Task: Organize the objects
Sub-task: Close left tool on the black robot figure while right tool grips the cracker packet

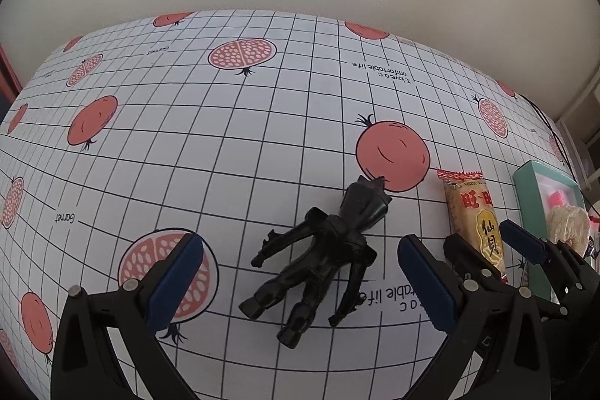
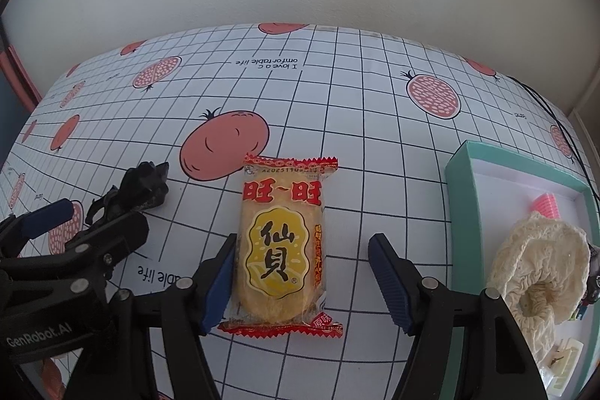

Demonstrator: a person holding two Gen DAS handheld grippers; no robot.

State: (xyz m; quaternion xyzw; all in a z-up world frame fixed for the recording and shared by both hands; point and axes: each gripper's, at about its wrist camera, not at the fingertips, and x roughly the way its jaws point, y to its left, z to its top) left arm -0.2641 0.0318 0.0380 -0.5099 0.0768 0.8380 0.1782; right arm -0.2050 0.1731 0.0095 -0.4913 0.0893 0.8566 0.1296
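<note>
A black toy figure (image 1: 318,257) lies flat on the checked tablecloth, between the open fingers of my left gripper (image 1: 300,276). A yellow rice cracker packet (image 2: 281,250) with red ends lies flat between the open fingers of my right gripper (image 2: 302,282); the left blue pad (image 2: 217,287) is close to its edge. The packet also shows in the left wrist view (image 1: 476,223), with the right gripper (image 1: 483,250) over it. The toy figure (image 2: 138,190) and the left gripper (image 2: 67,223) show at the left of the right wrist view.
A teal open box (image 2: 461,167) stands at the right, holding a cream lace scrunchie (image 2: 540,268), a pink item (image 2: 545,205) and small bits. A black cable (image 2: 555,115) runs along the table's right edge. A wall is behind the table.
</note>
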